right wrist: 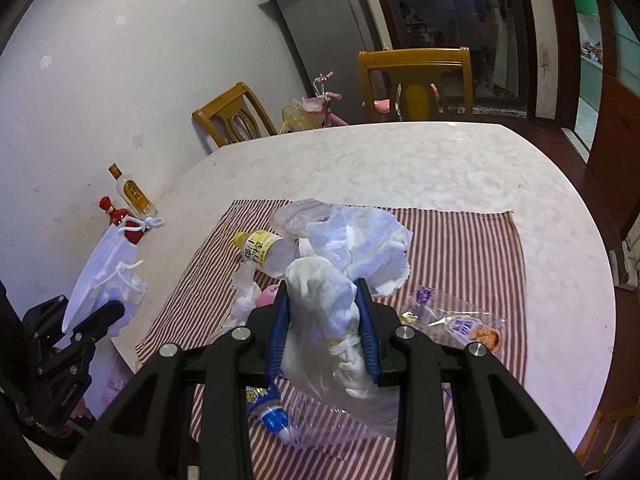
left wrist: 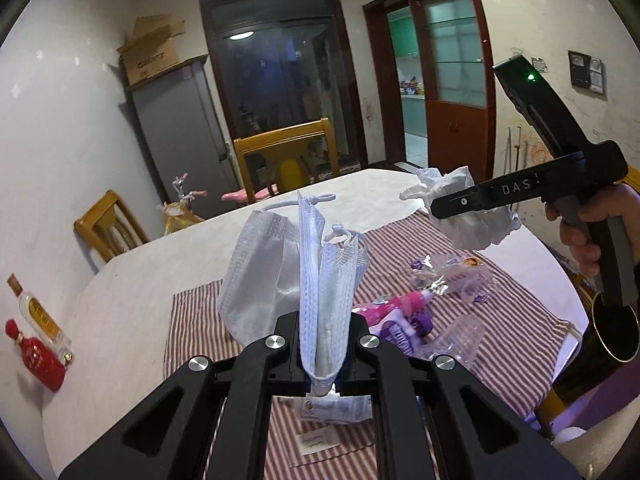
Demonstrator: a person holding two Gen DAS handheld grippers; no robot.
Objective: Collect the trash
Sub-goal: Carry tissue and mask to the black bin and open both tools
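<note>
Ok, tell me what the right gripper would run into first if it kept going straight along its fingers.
Probably the plastic bottle with the yellow cap, lying on the striped cloth just beyond the crumpled tissue that the right gripper holds. Depth is uncertain, so it could meet the cloth first.

In the lower middle of the frame the right gripper (right wrist: 326, 320) is clamping a crumpled white tissue wad (right wrist: 340, 276) between its blue-padded fingers (right wrist: 369, 332). At the lower left the left gripper (right wrist: 86, 330) is holding white face masks (right wrist: 102, 276), fingers pressed together. Beneath, a red-striped cloth (right wrist: 460, 248) is lying on the pale worktop (right wrist: 400, 160), carrying a yellow-capped bottle (right wrist: 264, 252), a blue-capped bottle (right wrist: 268, 412) at the lower centre, and a clear snack wrapper (right wrist: 460, 320) toward the right. Two small bottles (right wrist: 128, 200) are standing by the wall at left.
</note>
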